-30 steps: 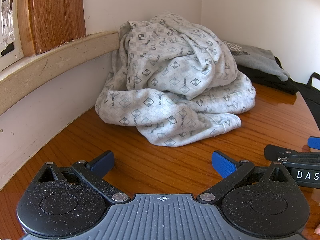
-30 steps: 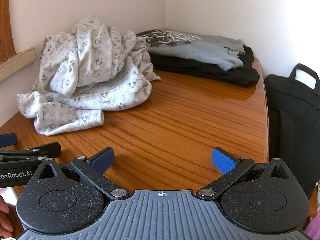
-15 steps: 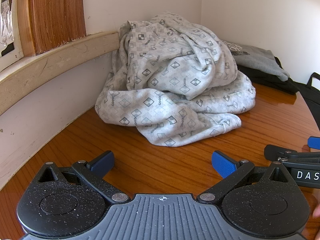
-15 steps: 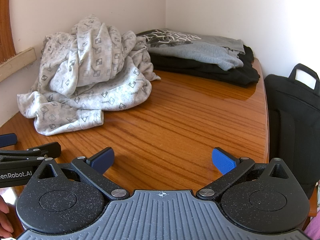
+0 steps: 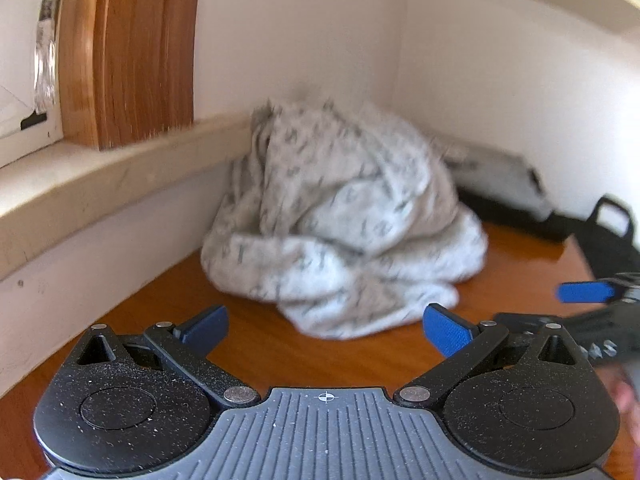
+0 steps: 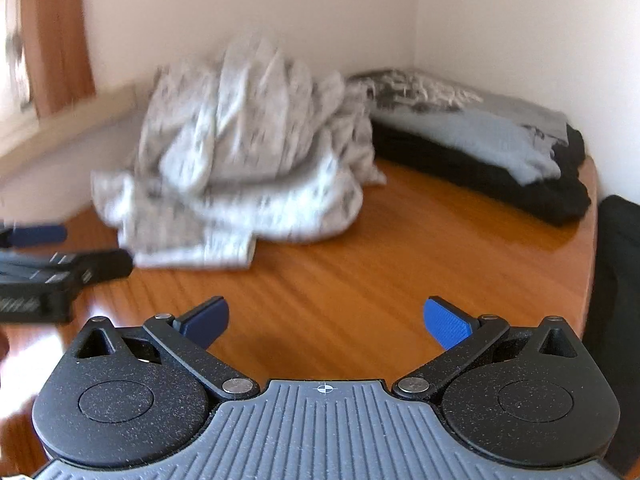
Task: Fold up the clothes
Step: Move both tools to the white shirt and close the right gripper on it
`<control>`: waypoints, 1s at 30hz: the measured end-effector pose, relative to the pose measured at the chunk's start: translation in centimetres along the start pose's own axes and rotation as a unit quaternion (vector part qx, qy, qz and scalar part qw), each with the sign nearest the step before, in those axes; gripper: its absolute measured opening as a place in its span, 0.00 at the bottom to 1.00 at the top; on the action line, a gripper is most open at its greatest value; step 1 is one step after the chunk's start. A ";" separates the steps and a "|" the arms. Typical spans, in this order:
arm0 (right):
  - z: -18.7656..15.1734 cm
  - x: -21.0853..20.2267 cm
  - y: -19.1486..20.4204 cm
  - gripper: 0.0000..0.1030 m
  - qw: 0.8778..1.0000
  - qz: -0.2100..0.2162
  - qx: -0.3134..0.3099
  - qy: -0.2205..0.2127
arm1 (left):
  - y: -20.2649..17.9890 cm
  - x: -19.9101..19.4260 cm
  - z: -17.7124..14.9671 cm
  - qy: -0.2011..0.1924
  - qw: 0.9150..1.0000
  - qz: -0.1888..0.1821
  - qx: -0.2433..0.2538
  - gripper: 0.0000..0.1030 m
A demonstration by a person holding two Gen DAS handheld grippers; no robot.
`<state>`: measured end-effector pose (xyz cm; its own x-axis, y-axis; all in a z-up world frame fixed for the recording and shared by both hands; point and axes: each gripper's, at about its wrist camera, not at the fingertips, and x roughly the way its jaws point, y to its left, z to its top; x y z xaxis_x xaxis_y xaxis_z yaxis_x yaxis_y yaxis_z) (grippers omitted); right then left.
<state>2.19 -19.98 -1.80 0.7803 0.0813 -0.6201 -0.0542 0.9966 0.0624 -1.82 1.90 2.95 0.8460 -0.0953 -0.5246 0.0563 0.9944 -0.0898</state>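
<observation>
Wooden table [image 6: 400, 264] in a white-walled corner bore a crumpled grey patterned garment [image 5: 340, 232] against the wall, beside a stack of folded clothes [image 6: 488, 148]. Left gripper [image 5: 326, 326] and right gripper [image 6: 326, 320] hovered above bare wood short of the garment, blue-padded fingers spread wide, holding nothing. Both views were motion-blurred.

My left gripper [image 5: 326, 330] hung with its blue pads spread wide and nothing between them, and my right gripper [image 6: 326, 322] was spread just as wide, also empty. The two sat side by side, each showing at the other's edge of view, the right one's blue pad [image 5: 586, 292] level with the left's fingertips.
</observation>
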 end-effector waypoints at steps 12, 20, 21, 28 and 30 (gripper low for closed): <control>6.2 3.0 -5.8 1.00 0.995 0.096 0.014 -0.033 | 2.1 -1.2 0.8 -0.027 0.998 -0.037 -0.043 1.00; 7.6 3.9 -9.0 0.98 0.987 0.132 0.002 -0.096 | 1.2 -2.2 1.0 -0.028 0.997 -0.009 -0.070 1.00; 7.8 4.1 -9.1 0.96 0.986 0.137 -0.001 -0.097 | 0.8 -2.4 1.0 -0.029 0.997 -0.004 -0.068 1.00; 7.3 5.2 -9.9 0.52 0.984 0.159 -0.013 -0.078 | -1.2 -3.4 0.7 -0.052 0.995 -0.004 -0.083 1.00; 7.2 5.0 -10.2 0.45 0.983 0.165 -0.011 -0.080 | -1.6 -2.9 0.7 -0.050 0.995 -0.010 -0.087 1.00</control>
<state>11.11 -29.85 0.05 0.8061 0.3984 -0.4376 -0.3330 0.9166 0.2212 -3.99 0.58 5.23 0.8944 -0.1006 -0.4358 -0.0120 0.9686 -0.2482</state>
